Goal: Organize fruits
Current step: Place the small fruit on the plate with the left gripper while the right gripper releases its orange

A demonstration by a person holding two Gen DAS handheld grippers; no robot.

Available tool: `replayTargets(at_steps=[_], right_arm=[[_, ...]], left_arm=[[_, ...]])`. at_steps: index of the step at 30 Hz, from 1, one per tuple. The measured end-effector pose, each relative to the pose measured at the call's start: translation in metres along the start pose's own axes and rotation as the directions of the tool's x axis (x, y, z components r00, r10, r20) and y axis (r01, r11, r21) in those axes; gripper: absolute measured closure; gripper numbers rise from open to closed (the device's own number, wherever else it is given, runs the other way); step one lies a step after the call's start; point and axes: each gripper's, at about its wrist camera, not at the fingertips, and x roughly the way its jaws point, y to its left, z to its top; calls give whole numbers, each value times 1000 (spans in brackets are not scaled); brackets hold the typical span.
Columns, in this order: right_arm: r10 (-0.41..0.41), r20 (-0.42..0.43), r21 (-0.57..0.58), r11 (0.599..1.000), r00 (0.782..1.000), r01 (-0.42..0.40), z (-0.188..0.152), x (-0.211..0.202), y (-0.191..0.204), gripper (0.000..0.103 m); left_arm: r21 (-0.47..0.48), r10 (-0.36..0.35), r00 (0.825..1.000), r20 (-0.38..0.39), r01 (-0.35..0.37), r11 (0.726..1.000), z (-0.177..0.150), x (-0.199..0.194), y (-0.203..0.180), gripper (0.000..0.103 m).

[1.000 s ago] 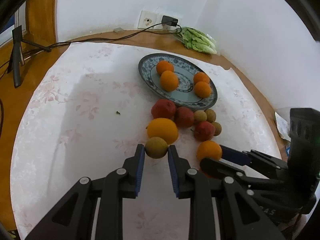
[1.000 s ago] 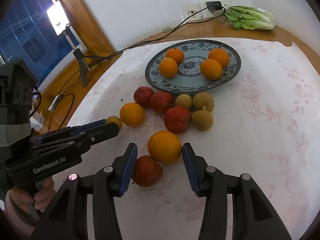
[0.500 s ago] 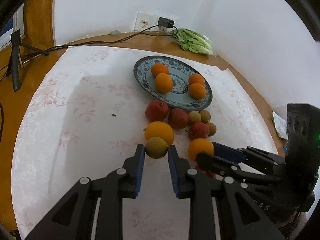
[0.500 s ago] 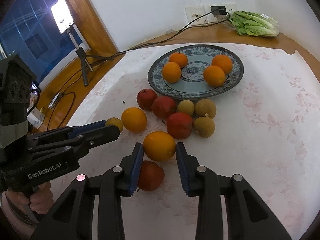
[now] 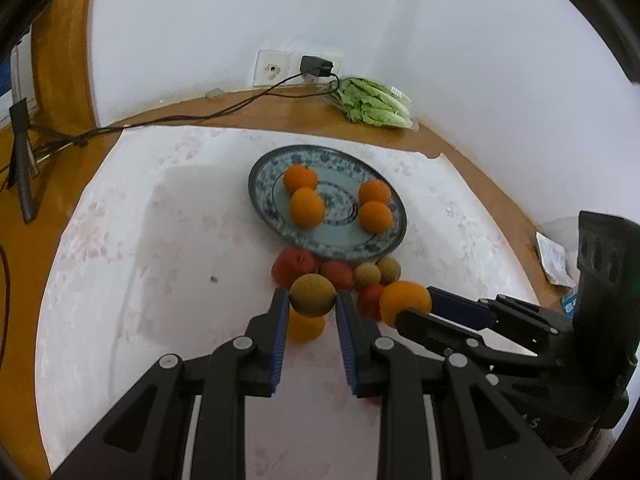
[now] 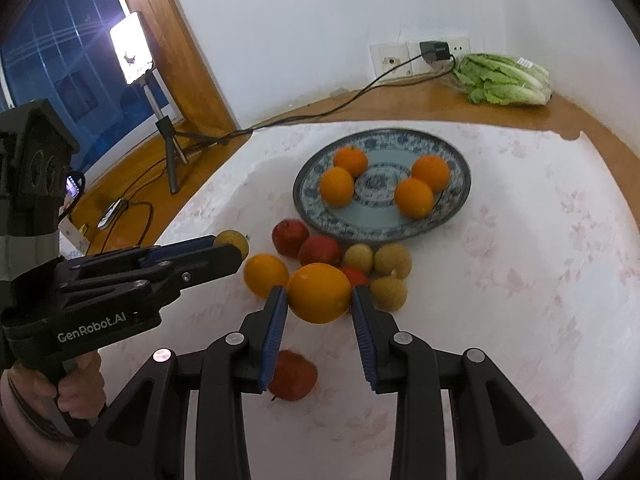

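Observation:
My left gripper [image 5: 312, 297] is shut on a small brown-green round fruit [image 5: 313, 292] and holds it above the white cloth. My right gripper [image 6: 319, 294] is shut on a large orange [image 6: 320, 290], also raised off the cloth. From the right wrist view the left gripper [image 6: 230, 250] sits to the left, level with the fruit pile. Behind both stands a blue-patterned plate [image 6: 384, 136] holding several oranges. Between plate and grippers lie red apples [image 6: 290, 236], small brown fruits [image 6: 392, 260] and one orange [image 6: 265, 274]. Another red apple [image 6: 292, 376] lies under the right gripper.
Bagged lettuce [image 5: 374, 104] rests on the wooden table rim by the wall. A charger [image 5: 316, 66] sits in the wall socket, its cable running left. A lit lamp on a tripod [image 6: 132, 52] stands at far left. A person's hand [image 6: 76, 392] grips the left tool.
The right gripper's jaws closed around the large orange and lifted it off the cloth. The left gripper rose with the brown-green fruit still held.

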Motion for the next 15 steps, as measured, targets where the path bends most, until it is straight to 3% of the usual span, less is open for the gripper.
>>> replayTargets(at_steps=[15], right_arm=[[-77, 64, 51, 996, 995, 74, 31, 1, -43, 70]], left_arm=[[25, 7, 1000, -31, -6, 1000, 38, 51, -23, 78]])
